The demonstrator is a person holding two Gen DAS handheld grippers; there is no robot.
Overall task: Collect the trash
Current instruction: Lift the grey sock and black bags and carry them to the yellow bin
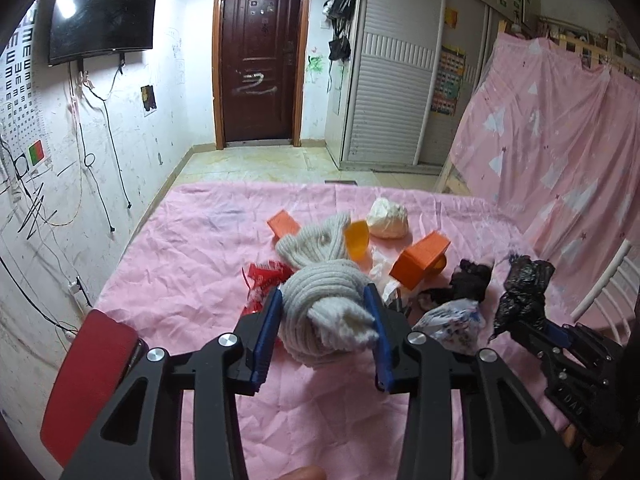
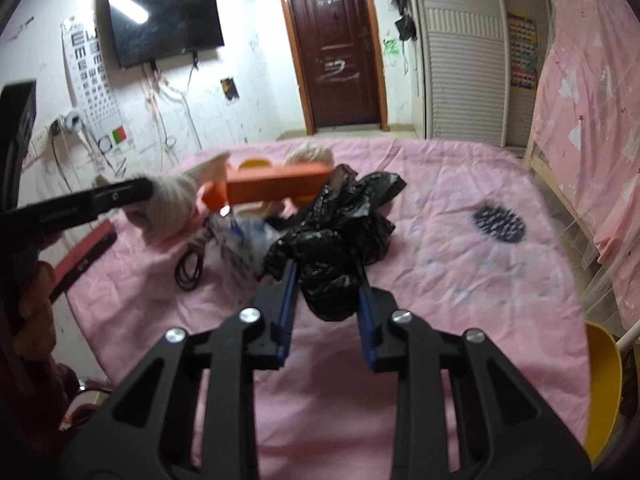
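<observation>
Currently mid-pickup: left gripper (image 1: 325,312) is clamped on the grey knit sock bundle (image 1: 320,304), right gripper (image 2: 325,280) pinches the crumpled black plastic bag (image 2: 336,240), both just above the pink bedsheet (image 1: 180,240); next, probably lift clear and find a bin, none visible.

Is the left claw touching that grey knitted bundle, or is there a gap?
Touching. In the left wrist view, both blue pads of the left claw press against the sides of the grey knitted bundle, with no gap showing on either side.
</observation>
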